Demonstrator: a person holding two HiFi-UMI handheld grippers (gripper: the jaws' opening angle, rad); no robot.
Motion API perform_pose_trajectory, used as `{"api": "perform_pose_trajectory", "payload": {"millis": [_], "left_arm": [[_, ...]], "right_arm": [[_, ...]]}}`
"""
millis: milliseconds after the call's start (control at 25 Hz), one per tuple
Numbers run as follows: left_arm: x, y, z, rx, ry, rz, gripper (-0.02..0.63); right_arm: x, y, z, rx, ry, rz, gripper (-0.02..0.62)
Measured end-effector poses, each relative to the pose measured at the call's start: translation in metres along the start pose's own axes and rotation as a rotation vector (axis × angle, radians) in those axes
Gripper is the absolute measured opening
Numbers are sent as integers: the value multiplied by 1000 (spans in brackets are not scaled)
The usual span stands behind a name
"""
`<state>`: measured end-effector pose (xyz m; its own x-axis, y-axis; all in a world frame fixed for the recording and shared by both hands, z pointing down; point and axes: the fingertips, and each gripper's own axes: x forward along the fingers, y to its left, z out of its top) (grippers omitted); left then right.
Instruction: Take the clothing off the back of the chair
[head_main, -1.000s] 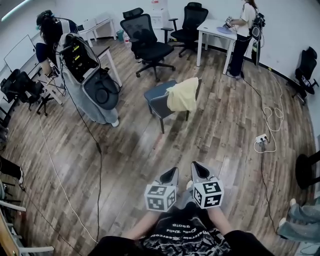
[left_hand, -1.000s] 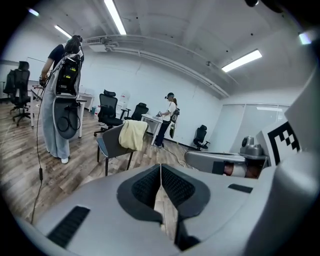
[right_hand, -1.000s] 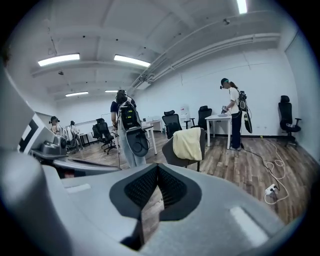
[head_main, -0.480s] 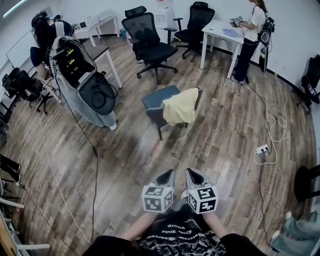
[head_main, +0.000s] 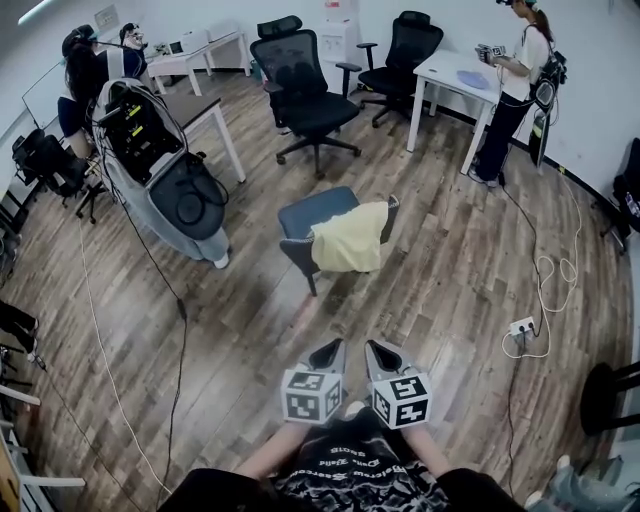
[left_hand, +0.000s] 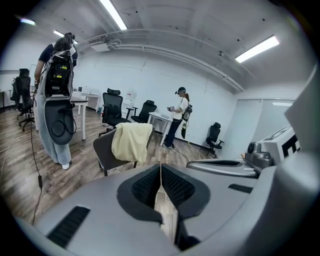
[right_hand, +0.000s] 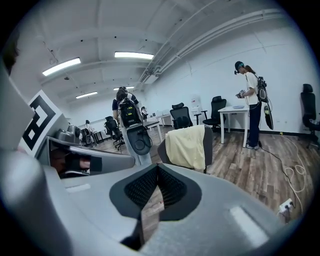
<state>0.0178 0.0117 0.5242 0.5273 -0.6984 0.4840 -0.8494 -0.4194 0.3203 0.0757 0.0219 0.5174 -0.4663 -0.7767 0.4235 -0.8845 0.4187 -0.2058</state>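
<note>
A pale yellow garment (head_main: 349, 237) hangs over the back of a dark grey chair (head_main: 310, 215) in the middle of the wood floor. It shows too in the left gripper view as the garment (left_hand: 132, 141) and in the right gripper view as the garment (right_hand: 186, 145). My left gripper (head_main: 332, 348) and right gripper (head_main: 374, 348) are side by side, low in the head view, well short of the chair and pointing toward it. Both are shut with nothing between the jaws.
A person wearing a grey backpack rig (head_main: 160, 160) stands left of the chair. Black office chairs (head_main: 305, 90) and white desks (head_main: 465, 75) line the far side, where another person (head_main: 515, 85) stands. A power strip and cables (head_main: 522, 326) lie on the floor at right.
The chair with the garment has come closer and lower in the head view as I walk toward it. Both grippers stay shut, side by side.
</note>
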Motion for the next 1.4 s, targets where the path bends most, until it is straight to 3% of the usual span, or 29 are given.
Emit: {"api": "perform_pose_trajectory", "payload": {"millis": [320, 680, 1120, 1400], "left_arm": [[41, -11, 15, -27, -6, 34, 15], [49, 3, 9, -72, 7, 97, 15], [52, 25, 1, -119, 16, 127, 15], [79, 32, 16, -104, 28, 93, 15]], "right_arm": [[16, -41, 7, -2, 23, 52, 3], [30, -39, -3, -15, 73, 132, 3], [36, -46, -10, 13, 95, 109, 3], [55, -64, 2, 25, 84, 74, 3]]}}
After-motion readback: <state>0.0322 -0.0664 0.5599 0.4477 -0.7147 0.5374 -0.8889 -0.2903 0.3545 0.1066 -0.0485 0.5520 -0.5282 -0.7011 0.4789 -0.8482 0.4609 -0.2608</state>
